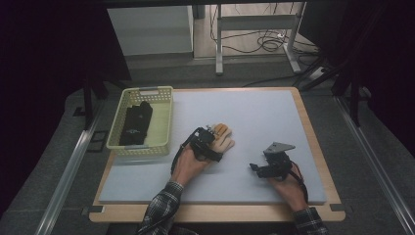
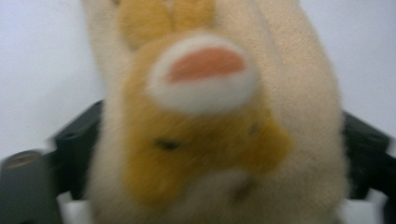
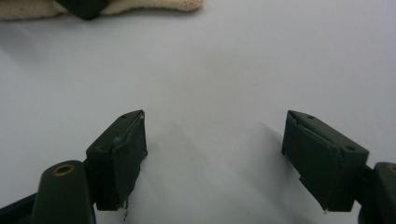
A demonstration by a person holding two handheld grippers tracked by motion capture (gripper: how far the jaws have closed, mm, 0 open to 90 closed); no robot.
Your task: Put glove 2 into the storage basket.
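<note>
1. A cream and orange plush glove puppet [image 1: 225, 139] of soft fleece lies flat on the pale grey foam-covered surface [image 1: 259, 117], a little to the right of the pale yellow-green plastic basket [image 1: 164, 120] that sits at the surface's left edge.
2. The left claw [image 1: 211, 138], held in the person's left hand [image 1: 188, 164], is down on the near end of the puppet, on the side away from the basket.
3. In the left gripper view the puppet [image 2: 215, 121] lies between the two black jaws, its fleece reaching both of them; whether the pads actually press into the fabric I cannot tell, because the picture is blurred and the fleece hides the pad faces.
4. The puppet shows an orange patch with a white-rimmed pink oval in its middle.
5. The right claw [image 1: 254, 169], held in the person's right hand [image 1: 288, 188], rests on the bare surface well to the right of the basket and apart from the puppet.
6. In the right gripper view its jaws stand wide apart with nothing between them, just bare grey surface [image 3: 224, 84].
7. A folded black fabric item [image 1: 136, 122] lies inside the basket, along its left half.
8. Both sleeves are checked.
</note>
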